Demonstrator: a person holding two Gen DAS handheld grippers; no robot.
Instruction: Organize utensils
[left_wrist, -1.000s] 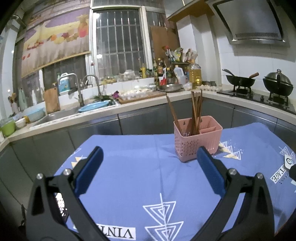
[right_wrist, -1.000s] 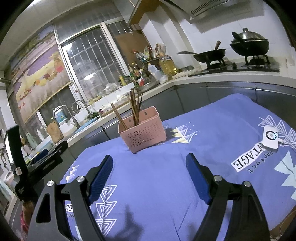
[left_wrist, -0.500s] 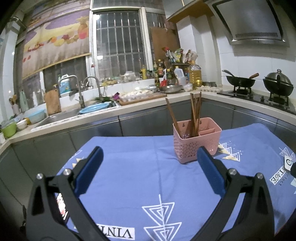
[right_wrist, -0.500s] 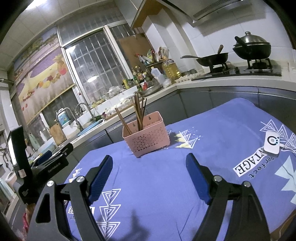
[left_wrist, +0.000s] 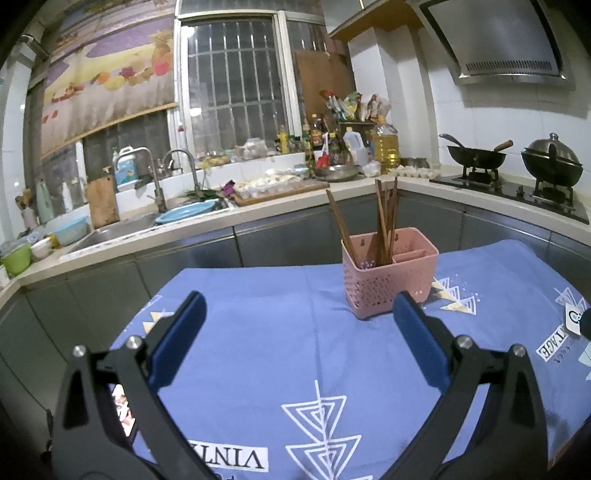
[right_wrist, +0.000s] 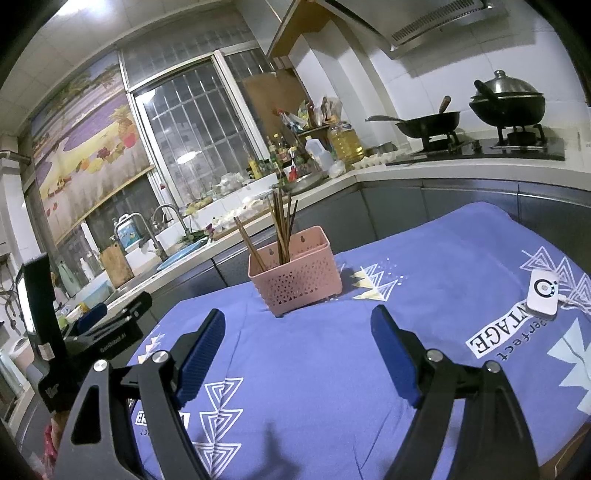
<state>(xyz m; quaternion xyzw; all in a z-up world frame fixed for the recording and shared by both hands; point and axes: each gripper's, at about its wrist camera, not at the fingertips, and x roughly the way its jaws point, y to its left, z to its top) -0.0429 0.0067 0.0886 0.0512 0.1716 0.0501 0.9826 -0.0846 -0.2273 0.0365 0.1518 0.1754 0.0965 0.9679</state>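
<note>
A pink perforated utensil basket (left_wrist: 389, 280) stands upright on the blue tablecloth (left_wrist: 277, 332), and shows in the right wrist view too (right_wrist: 297, 278). Several brown chopsticks (left_wrist: 384, 218) stand in its left compartment, also seen from the right wrist (right_wrist: 280, 225); the smaller right compartment looks empty. My left gripper (left_wrist: 298, 308) is open and empty, above the cloth short of the basket. My right gripper (right_wrist: 297, 325) is open and empty, also short of the basket. The left gripper's body (right_wrist: 107, 332) shows at the left of the right wrist view.
A small white device (right_wrist: 542, 293) lies on the cloth at the right; it also shows at the edge of the left wrist view (left_wrist: 574, 317). Behind the table runs a counter with a sink (left_wrist: 122, 229), bottles (left_wrist: 384, 147) and a stove with a wok (left_wrist: 476, 157).
Both views have shifted slightly; the basket sits a little lower and nearer in each. Both grippers stay open and empty.
</note>
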